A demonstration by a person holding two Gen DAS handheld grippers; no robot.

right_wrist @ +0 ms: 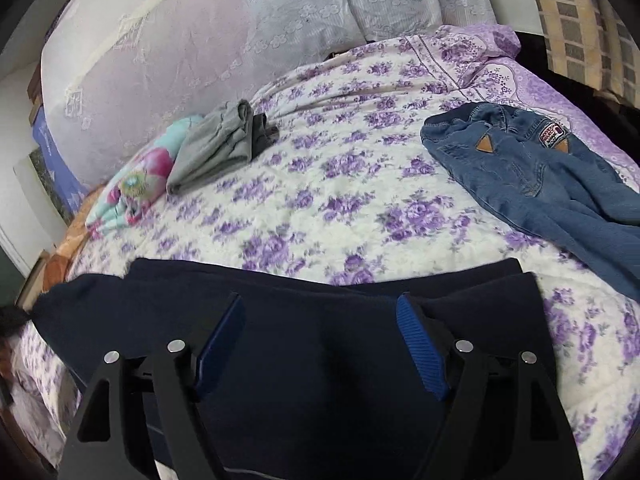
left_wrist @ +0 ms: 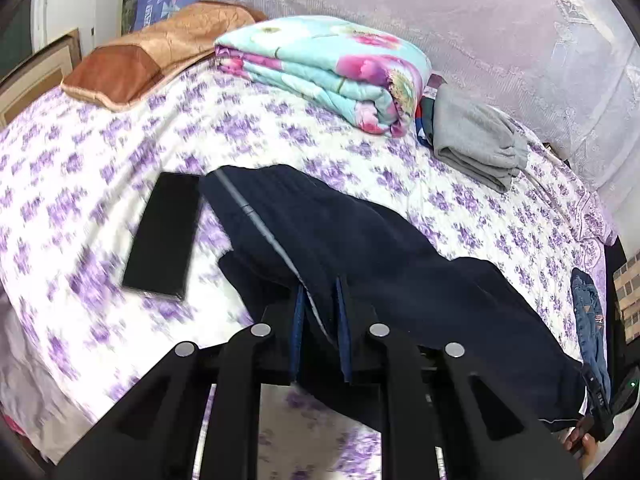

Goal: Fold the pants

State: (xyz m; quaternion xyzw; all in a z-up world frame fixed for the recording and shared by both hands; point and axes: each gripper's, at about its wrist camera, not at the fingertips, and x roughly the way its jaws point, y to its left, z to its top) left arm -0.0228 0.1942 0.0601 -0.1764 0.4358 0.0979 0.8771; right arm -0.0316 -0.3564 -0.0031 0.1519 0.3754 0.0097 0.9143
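Dark navy pants [left_wrist: 360,240] with a grey side stripe lie across the flowered bed; they also show in the right wrist view [right_wrist: 300,312]. My left gripper [left_wrist: 320,288] is shut on a fold of the navy pants, the fabric pinched between its blue pads. My right gripper [right_wrist: 320,308] is open, its blue pads [right_wrist: 420,344] spread wide just over the navy pants, holding nothing.
A black phone [left_wrist: 164,236] lies left of the pants. A folded floral quilt [left_wrist: 328,68], folded grey pants [left_wrist: 476,136] and an orange pillow [left_wrist: 160,52] sit at the back. Blue jeans [right_wrist: 540,168] lie at the right. The purple-flowered bedspread [right_wrist: 320,200] stretches between.
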